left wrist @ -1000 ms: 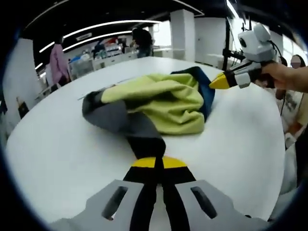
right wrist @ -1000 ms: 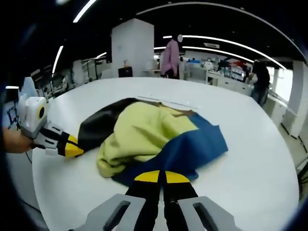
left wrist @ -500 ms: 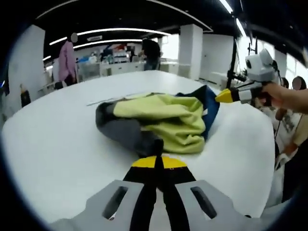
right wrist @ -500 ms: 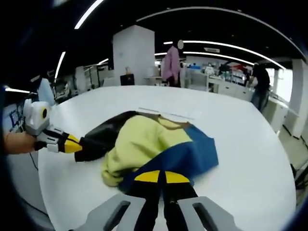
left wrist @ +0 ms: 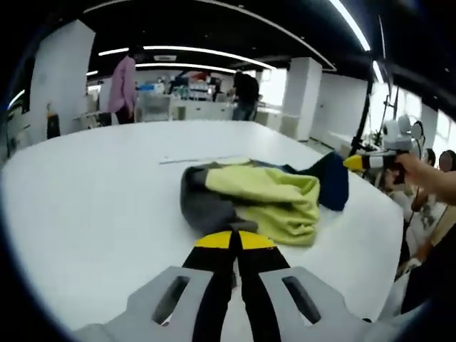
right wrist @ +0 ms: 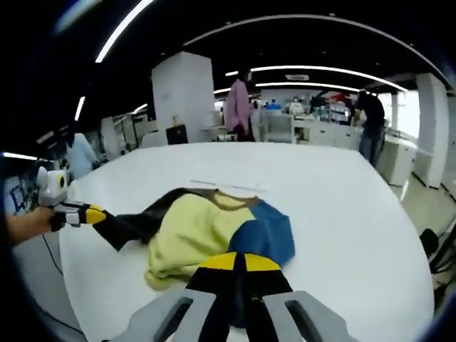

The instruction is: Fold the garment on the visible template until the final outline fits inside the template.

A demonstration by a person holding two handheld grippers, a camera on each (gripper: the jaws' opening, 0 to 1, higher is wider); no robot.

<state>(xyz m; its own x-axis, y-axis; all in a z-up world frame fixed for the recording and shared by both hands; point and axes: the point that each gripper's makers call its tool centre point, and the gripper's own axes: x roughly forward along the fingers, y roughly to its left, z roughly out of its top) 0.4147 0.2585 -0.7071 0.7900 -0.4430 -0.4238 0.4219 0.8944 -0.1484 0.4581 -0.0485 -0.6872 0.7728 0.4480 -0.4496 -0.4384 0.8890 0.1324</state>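
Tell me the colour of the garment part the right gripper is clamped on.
Blue panel of the garment, clearest in the right gripper view.

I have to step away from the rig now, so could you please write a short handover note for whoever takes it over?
Left gripper: shut on the dark grey end of the garment.
Right gripper: shut on the garment's blue end.
The garment lies bunched on the white table, with yellow-green cloth heaped in the middle between the two held ends.
A thin pale line lies on the table beyond the garment; whether it is the template's edge cannot be told.
Done: both ends gripped. No fold is made.
Left: spread the garment flat, fold it, and fit its outline inside the template.
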